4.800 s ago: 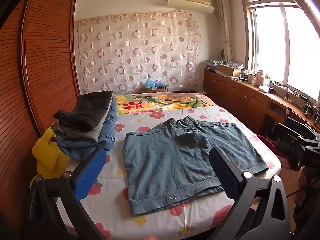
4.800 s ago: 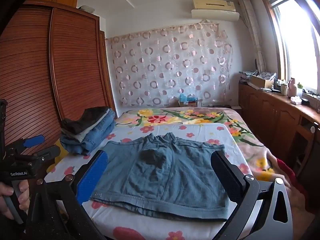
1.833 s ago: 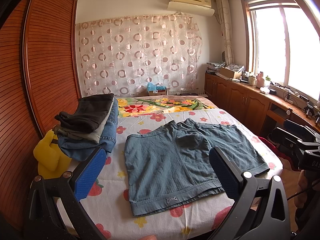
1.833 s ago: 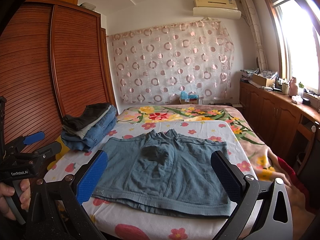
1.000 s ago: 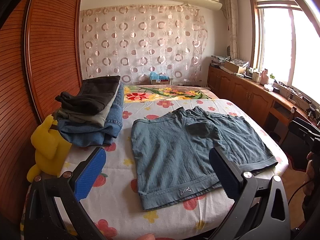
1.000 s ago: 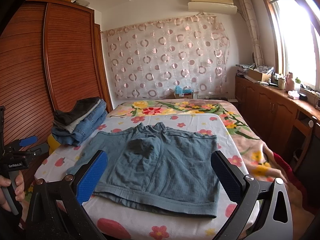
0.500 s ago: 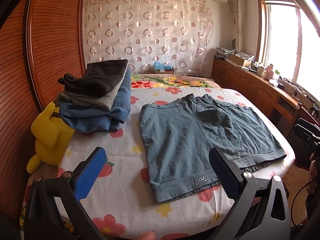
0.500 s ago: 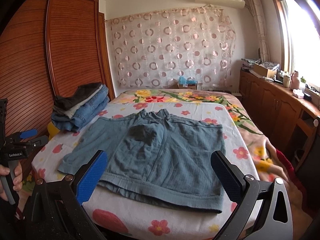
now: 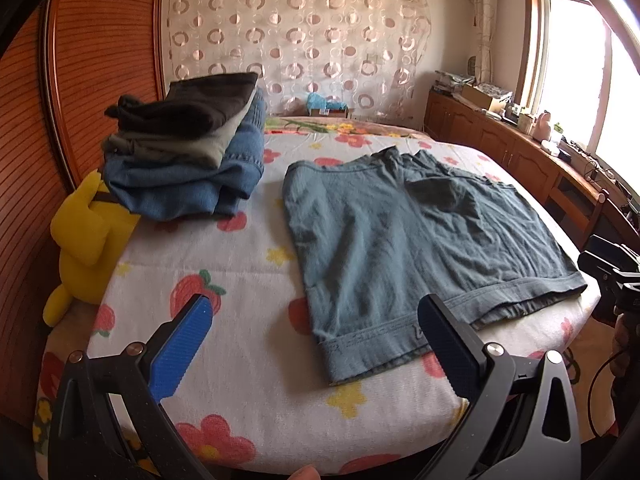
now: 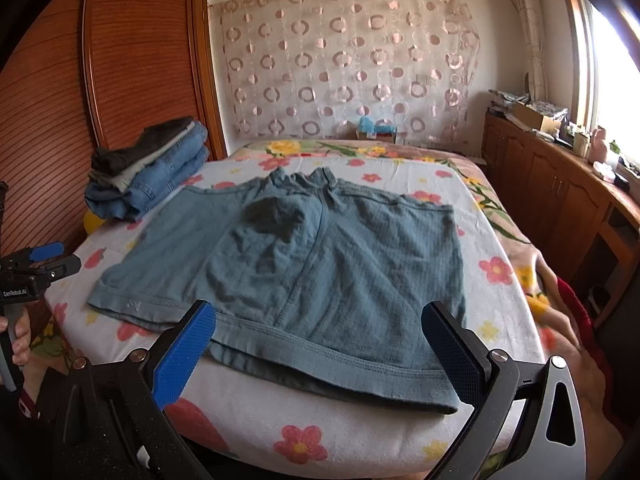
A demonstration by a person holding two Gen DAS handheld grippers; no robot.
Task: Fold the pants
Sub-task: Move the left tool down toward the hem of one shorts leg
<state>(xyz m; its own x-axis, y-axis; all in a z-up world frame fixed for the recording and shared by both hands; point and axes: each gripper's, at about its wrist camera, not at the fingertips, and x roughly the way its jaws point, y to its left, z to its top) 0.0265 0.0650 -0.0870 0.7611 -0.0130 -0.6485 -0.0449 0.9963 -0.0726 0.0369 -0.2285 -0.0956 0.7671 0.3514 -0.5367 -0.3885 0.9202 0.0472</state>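
A pair of blue-grey shorts lies spread flat on the flowered bed sheet, its hems toward the bed's near edge. It also shows in the right wrist view. My left gripper is open and empty, above the bed's near edge by the left leg's hem. My right gripper is open and empty, above the right leg's hem. Each gripper shows at the edge of the other's view, the left gripper on the left and the right gripper on the right.
A stack of folded pants sits on the bed's left side, also in the right wrist view. A yellow plush toy lies beside it against the wooden wardrobe. A wooden cabinet runs under the window on the right.
Both grippers have moved forward and down toward the bed's near edge. The shorts now look larger and closer. Both grippers stay open.
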